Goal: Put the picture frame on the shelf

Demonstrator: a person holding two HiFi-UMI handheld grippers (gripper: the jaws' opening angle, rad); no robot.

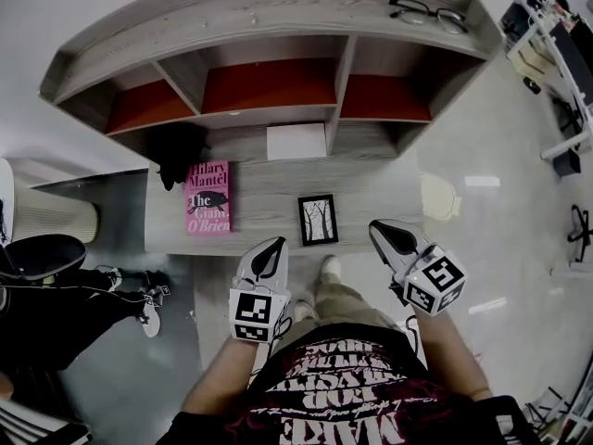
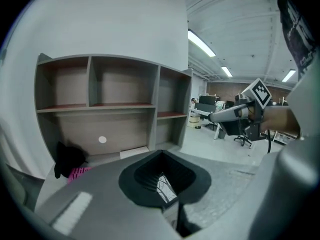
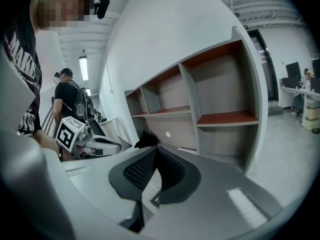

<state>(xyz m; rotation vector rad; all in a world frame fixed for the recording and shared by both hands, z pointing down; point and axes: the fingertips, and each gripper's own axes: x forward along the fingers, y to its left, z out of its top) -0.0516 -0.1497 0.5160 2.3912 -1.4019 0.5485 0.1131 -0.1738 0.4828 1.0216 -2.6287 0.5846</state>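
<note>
A small black picture frame (image 1: 318, 219) with a drawing of bare trees lies flat near the front edge of the grey desk (image 1: 371, 188). Behind it rises the grey shelf (image 1: 199, 72) with red-floored compartments that hold nothing I can see. My left gripper (image 1: 271, 247) hovers just in front and left of the frame, shut and holding nothing; in the left gripper view the frame (image 2: 166, 186) shows through the notch of its jaws. My right gripper (image 1: 382, 230) hangs in front and right of the frame, shut and holding nothing. Neither gripper touches the frame.
A pink book (image 1: 208, 197) and a black bundle (image 1: 178, 151) lie on the desk's left part, with a white sheet (image 1: 296, 142) at the back. Glasses (image 1: 426, 12) rest on the shelf's top. A black office chair (image 1: 42, 253) stands to the left.
</note>
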